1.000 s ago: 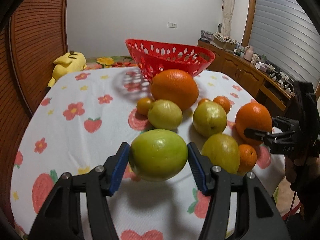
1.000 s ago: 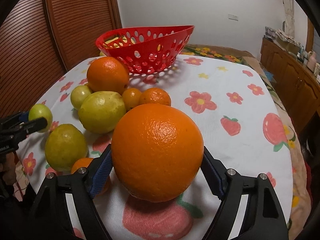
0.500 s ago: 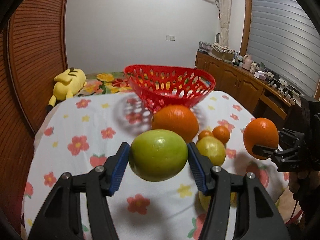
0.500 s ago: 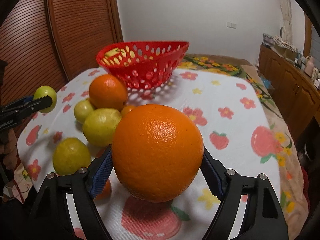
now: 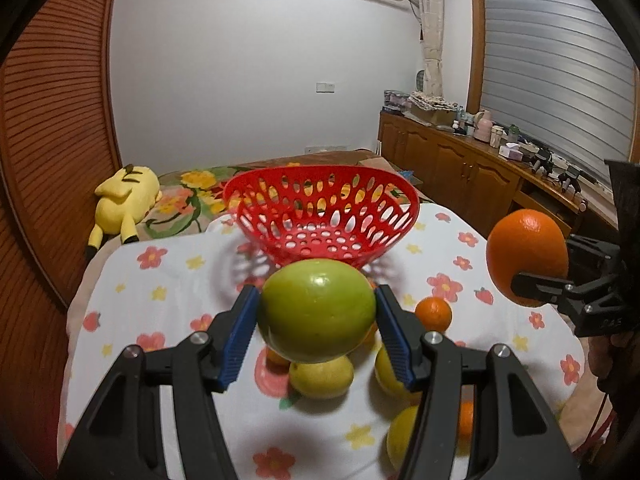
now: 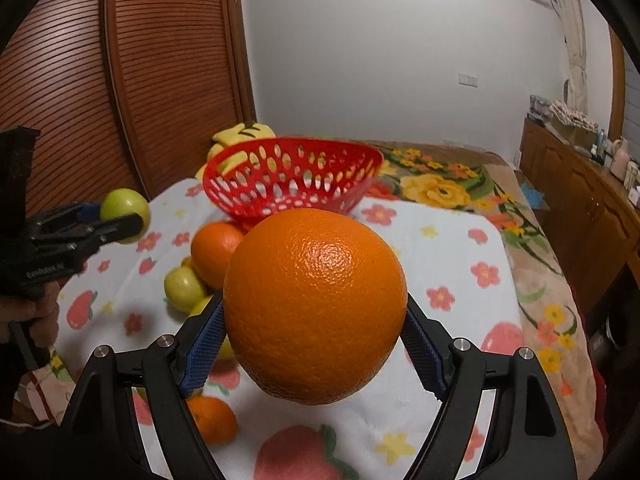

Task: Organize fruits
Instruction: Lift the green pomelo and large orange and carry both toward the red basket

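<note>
My left gripper (image 5: 317, 316) is clamped on a round, glossy green fruit (image 5: 317, 311), its blue ribbed pads (image 5: 240, 340) pressing either side; the fruit hangs in the air above the table. From the right wrist view the same green fruit (image 6: 125, 211) shows at far left, pinched in the black fingers.

My right gripper (image 6: 314, 320) is clamped on a large, pebbly-skinned orange (image 6: 315, 305), also clear of the table. In the left wrist view that orange (image 5: 527, 255) sits at the right edge, level with the basket rim.

The red plastic basket with oval cut-outs (image 5: 322, 216) stands at the far end of the table, beyond both held fruits (its floor shows red and bare where I can see through).

The white tablecloth printed with flowers and strawberries (image 5: 168, 292) carries the remaining fruit below my grippers: a small orange mandarin (image 5: 433, 313), a yellow-green fruit (image 5: 321, 376), a second large orange (image 6: 214, 249) near the basket, another small orange (image 6: 212, 420) at the near edge.

A yellow plush toy (image 5: 122, 202) lies on the floral bedding behind the table, left of the basket.
</note>
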Demonstrator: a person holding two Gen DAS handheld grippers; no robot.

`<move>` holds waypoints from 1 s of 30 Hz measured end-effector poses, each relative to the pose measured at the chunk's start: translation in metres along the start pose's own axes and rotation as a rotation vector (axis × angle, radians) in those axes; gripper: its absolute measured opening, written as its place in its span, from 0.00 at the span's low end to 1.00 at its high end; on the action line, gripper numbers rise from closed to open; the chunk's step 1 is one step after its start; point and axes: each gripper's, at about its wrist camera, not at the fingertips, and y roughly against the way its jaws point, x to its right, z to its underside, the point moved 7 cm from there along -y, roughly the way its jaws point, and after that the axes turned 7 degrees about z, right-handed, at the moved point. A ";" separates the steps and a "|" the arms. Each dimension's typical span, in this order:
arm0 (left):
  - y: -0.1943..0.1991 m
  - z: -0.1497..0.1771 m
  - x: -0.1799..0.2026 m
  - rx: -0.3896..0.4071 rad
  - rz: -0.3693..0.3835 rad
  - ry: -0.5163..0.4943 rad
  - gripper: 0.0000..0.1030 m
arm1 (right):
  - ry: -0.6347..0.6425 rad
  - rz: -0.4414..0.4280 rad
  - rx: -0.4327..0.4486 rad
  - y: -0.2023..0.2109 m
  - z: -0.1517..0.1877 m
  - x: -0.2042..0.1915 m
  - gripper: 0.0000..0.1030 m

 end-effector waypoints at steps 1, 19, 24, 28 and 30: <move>-0.003 -0.003 0.000 0.001 0.000 -0.005 0.57 | 0.003 -0.002 0.003 -0.001 -0.003 0.000 0.81; -0.077 -0.054 -0.009 -0.058 -0.001 -0.047 0.57 | 0.060 -0.052 -0.005 -0.056 -0.069 -0.005 0.81; -0.096 -0.059 -0.013 -0.085 -0.010 -0.056 0.57 | 0.083 -0.059 -0.016 -0.075 -0.083 -0.003 0.81; -0.108 -0.062 -0.015 -0.109 -0.010 -0.061 0.57 | 0.100 -0.068 -0.029 -0.091 -0.091 -0.001 0.81; -0.114 -0.062 -0.017 -0.119 -0.014 -0.064 0.57 | 0.105 -0.074 -0.034 -0.097 -0.094 -0.001 0.81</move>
